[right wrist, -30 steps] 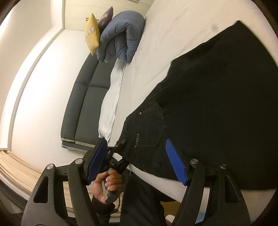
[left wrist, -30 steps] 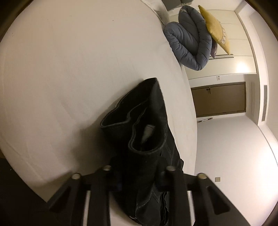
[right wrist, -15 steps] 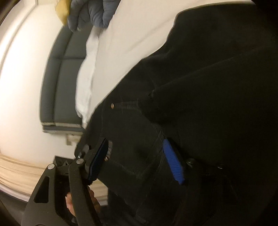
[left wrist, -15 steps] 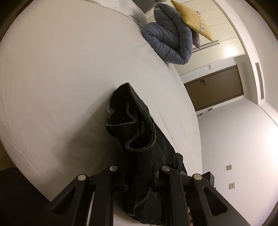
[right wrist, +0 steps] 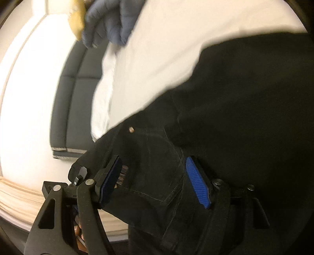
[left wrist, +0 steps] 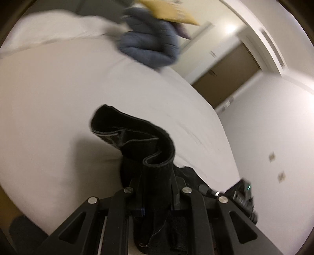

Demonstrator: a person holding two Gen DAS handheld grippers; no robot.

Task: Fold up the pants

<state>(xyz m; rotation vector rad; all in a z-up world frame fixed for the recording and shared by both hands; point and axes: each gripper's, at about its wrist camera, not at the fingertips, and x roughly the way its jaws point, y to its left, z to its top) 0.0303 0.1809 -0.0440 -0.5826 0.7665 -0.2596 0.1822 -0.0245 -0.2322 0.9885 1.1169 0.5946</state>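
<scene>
The black pants (right wrist: 245,109) lie spread on the white bed (right wrist: 168,45). My right gripper (right wrist: 155,182) is open, its blue pads (right wrist: 197,184) straddling the waistband and pocket at the near edge of the pants, with cloth between them. My left gripper (left wrist: 157,188) is shut on a bunched fold of the black pants (left wrist: 141,141), holding it up above the bed sheet (left wrist: 49,98). The cloth curls forward from the fingers in a loop.
A grey-blue rolled duvet (left wrist: 151,43) and a yellow pillow (left wrist: 168,9) lie at the far end of the bed. A dark grey headboard panel (right wrist: 74,94) stands against the wall on the left. A brown door (left wrist: 225,72) is beyond the bed.
My left gripper has swung with the held cloth, and the fold now curls over to the left. My right gripper has moved in onto the waistband, so the pants fill its view.
</scene>
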